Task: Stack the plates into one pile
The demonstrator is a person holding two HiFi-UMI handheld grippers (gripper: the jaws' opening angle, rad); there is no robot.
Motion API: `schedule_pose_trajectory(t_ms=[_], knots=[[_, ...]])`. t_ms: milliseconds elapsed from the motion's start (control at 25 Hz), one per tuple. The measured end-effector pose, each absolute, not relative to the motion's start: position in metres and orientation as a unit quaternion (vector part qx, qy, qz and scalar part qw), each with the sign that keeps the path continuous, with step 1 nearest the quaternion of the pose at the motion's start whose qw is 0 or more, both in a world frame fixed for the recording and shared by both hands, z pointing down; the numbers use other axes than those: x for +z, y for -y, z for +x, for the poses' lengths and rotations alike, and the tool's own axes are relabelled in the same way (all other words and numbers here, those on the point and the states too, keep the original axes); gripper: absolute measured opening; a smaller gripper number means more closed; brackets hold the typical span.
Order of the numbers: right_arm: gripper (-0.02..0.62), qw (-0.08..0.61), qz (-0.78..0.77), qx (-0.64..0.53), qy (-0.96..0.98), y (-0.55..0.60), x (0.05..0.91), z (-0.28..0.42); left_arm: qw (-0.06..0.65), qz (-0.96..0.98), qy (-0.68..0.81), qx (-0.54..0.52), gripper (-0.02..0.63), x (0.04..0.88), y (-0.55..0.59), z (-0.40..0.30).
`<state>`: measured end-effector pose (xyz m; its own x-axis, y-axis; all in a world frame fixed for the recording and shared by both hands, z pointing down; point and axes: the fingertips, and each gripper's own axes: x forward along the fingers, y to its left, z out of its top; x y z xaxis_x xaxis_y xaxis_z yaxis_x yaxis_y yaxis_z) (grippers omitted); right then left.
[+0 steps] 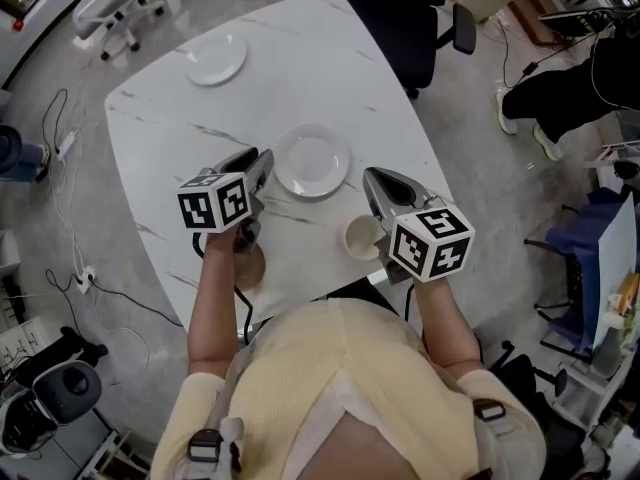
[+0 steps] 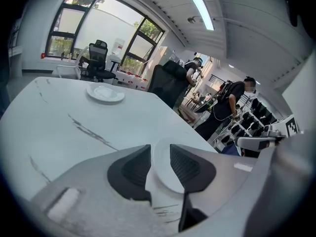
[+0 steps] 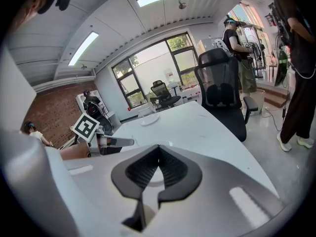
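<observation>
1. The white marbled surface (image 1: 160,148) carries two white plates that lie well apart and unstacked.
2. The near plate (image 1: 312,160) lies at the middle. The far plate (image 1: 215,58) sits at its 11 o'clock, near the far edge.
3. The left hand-held gripper (image 1: 265,158) is at the near plate's 9 o'clock rim. Its jaws stand apart, and the plate's edge (image 2: 165,174) shows in the gap without being pinched.
4. The right hand-held gripper (image 1: 372,176) is at the plate's 4 o'clock. Its jaws meet at the tips and hold nothing.
5. A small white cup (image 1: 360,238) stands at the near plate's 5 o'clock, just beside the right hand-held gripper.
</observation>
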<state>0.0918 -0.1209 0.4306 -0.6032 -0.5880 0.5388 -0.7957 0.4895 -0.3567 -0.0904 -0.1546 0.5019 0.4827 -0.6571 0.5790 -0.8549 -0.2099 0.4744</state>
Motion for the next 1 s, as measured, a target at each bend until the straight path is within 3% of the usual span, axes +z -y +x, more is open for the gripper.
schedule_pose_trajectory(t_ms=[520, 1000], knots=[[0.003, 0.185, 0.386, 0.269, 0.863, 0.132, 0.418, 0.072, 0.372, 0.752, 0.542, 0.052, 0.126, 0.443, 0.122, -0.158], [0.003, 0.225, 0.348, 0.209, 0.886, 0.146, 0.410, 0.048, 0.331, 0.746, 0.575, 0.065, 0.127, 0.405, 0.131, -0.226]])
